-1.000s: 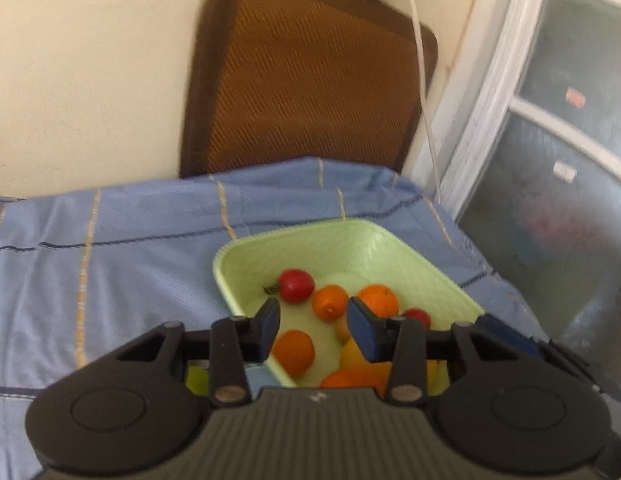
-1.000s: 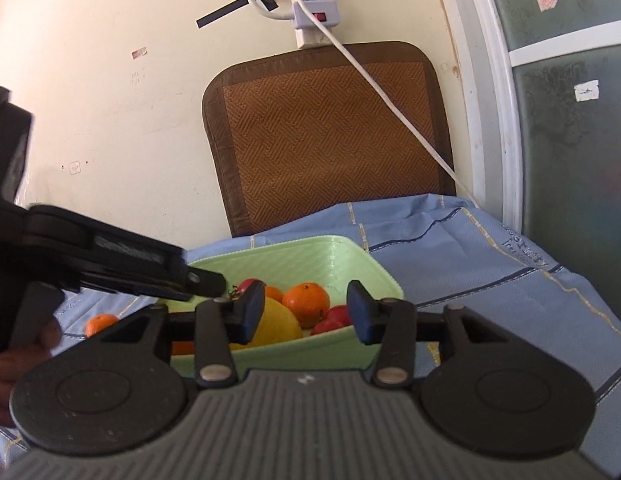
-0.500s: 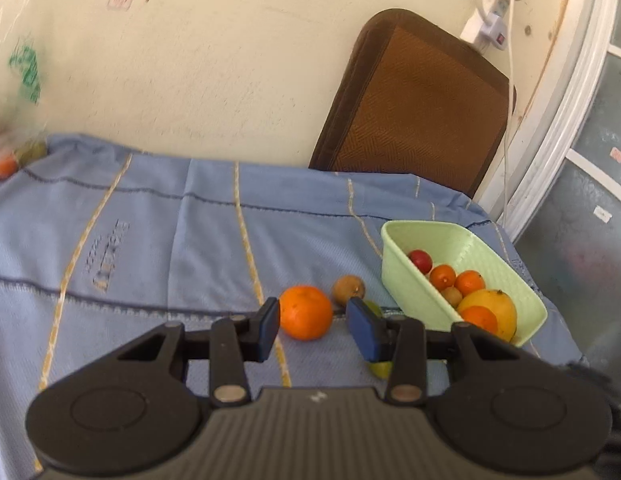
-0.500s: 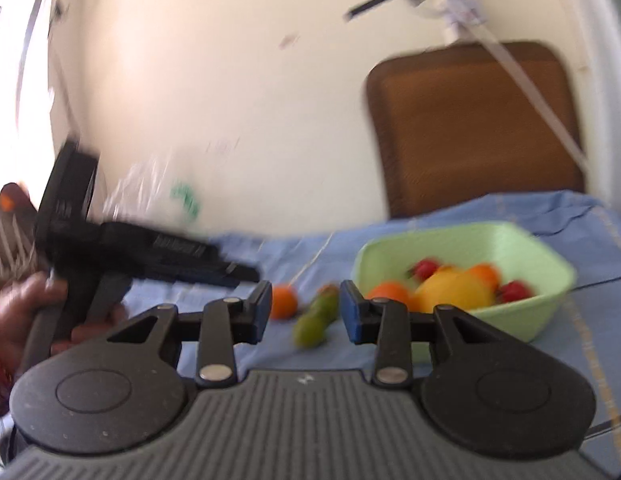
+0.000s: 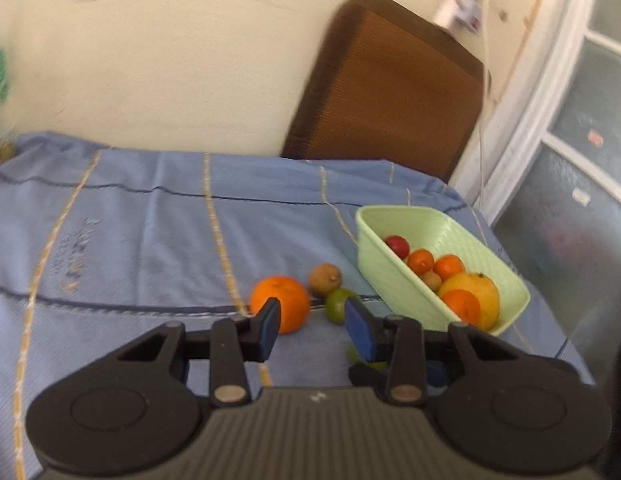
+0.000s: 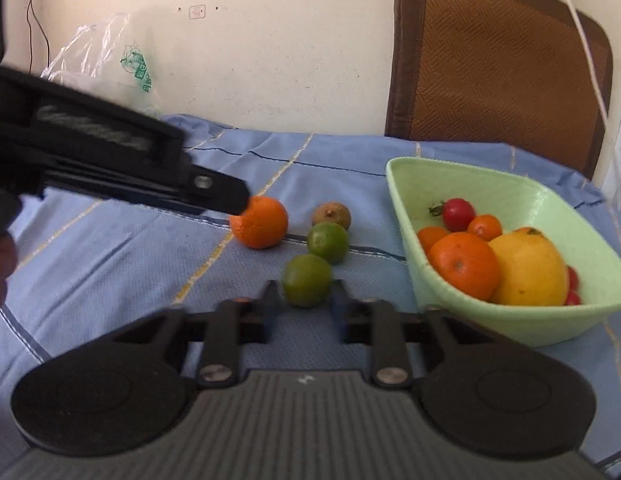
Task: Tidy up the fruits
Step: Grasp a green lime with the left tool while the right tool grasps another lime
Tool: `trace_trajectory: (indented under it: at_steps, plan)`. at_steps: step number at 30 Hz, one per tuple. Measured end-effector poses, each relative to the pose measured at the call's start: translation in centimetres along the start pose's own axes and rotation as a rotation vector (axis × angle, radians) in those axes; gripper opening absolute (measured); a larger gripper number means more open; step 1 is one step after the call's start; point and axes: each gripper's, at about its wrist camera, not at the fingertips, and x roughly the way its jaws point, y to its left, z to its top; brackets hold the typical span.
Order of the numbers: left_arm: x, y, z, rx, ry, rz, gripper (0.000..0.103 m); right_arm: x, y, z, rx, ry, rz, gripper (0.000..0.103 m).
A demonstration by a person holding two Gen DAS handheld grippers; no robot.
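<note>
Between the right hand-held gripper's [image 6: 304, 300] closing jaws, the near lime [image 6: 306, 280] could squirt out sideways, round and barely seated.

The right gripper [image 6: 304, 304] points down at a slant, its jaws drawn in on the near lime [image 6: 306, 279] that sits between them. The left gripper [image 5: 311, 326] tilts down likewise, its jaws narrow with nothing between, closing a touch.

Cream wall [image 6: 294, 60], brown woven cushion [image 6: 498, 64] leaning against it, frosted window [image 5: 582, 184] at right, daylight
</note>
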Motion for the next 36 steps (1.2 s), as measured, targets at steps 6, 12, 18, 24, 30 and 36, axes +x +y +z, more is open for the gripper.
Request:
trace_trajectory:
  at_steps: [6, 12, 18, 24, 30, 36]
  plan:
    - [2.8, -3.4, -0.4, 0.126, -0.004, 0.057, 0.035, -3.9, -1.5, -2.7, 0.085, -0.062, 0.073, 0.027]
    - [4.4, -4.6, -0.5, 0.177, 0.025, 0.111, 0.035, -3.6, -2.3, -2.9, 0.156, -0.047, 0.140, 0.027]
    - [6.0, -4.7, -1.1, 0.220, 0.048, 0.138, 0.030, -3.3, -2.9, -2.8, 0.198, -0.048, 0.159, 0.027]
    - [3.3, -4.3, -1.4, 0.191, 0.034, 0.112, 0.027, -3.7, -2.9, -3.0, 0.197, -0.060, 0.137, 0.027]
    - [-2.3, -3.1, -4.2, 0.199, 0.026, 0.174, 0.027, -5.7, -1.8, -4.2, 0.163, -0.067, 0.128, 0.027]
    - [-3.8, -2.1, -6.5, 0.157, 0.035, 0.282, 0.028, -6.2, -1.1, -5.0, 0.163, -0.055, 0.058, 0.028]
